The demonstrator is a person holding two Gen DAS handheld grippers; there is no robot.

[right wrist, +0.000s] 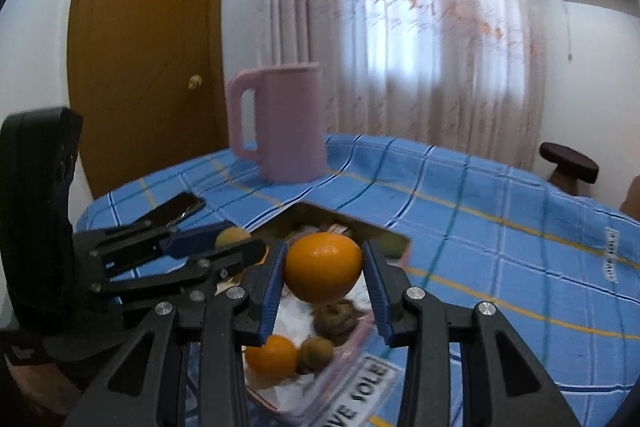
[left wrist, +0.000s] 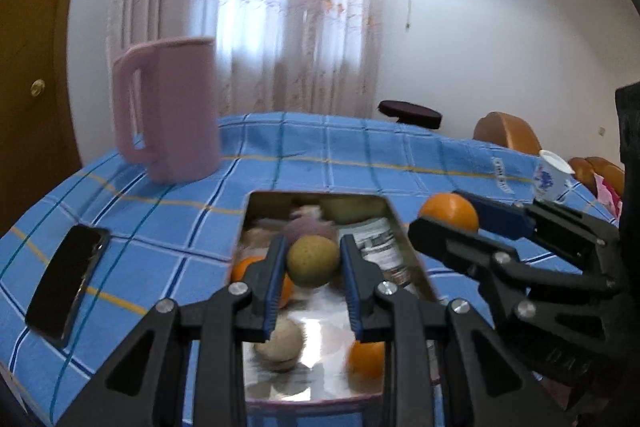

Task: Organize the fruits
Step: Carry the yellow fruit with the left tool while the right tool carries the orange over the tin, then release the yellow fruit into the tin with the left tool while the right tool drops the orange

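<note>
My left gripper point(left wrist: 313, 259) is shut on a yellow-green fruit point(left wrist: 313, 261) and holds it above an open metal tin point(left wrist: 400, 227). The tin holds several fruits: oranges point(left wrist: 366, 359), a pale round fruit point(left wrist: 280, 345) and a purple one point(left wrist: 310, 227). My right gripper point(right wrist: 323, 269) is shut on an orange point(right wrist: 323, 267) above the same tin point(right wrist: 394, 247), where another orange point(right wrist: 272, 355) and brown fruits point(right wrist: 336, 315) lie. The right gripper shows in the left wrist view point(left wrist: 450, 217), the left gripper in the right wrist view point(right wrist: 234, 241).
A pink jug point(left wrist: 168, 111) stands at the table's far left on the blue checked cloth point(left wrist: 320, 155). A black phone point(left wrist: 66, 279) lies at the left. A white patterned cup point(left wrist: 552, 177) stands at the far right. A dark stool point(right wrist: 568, 163) and chairs are behind.
</note>
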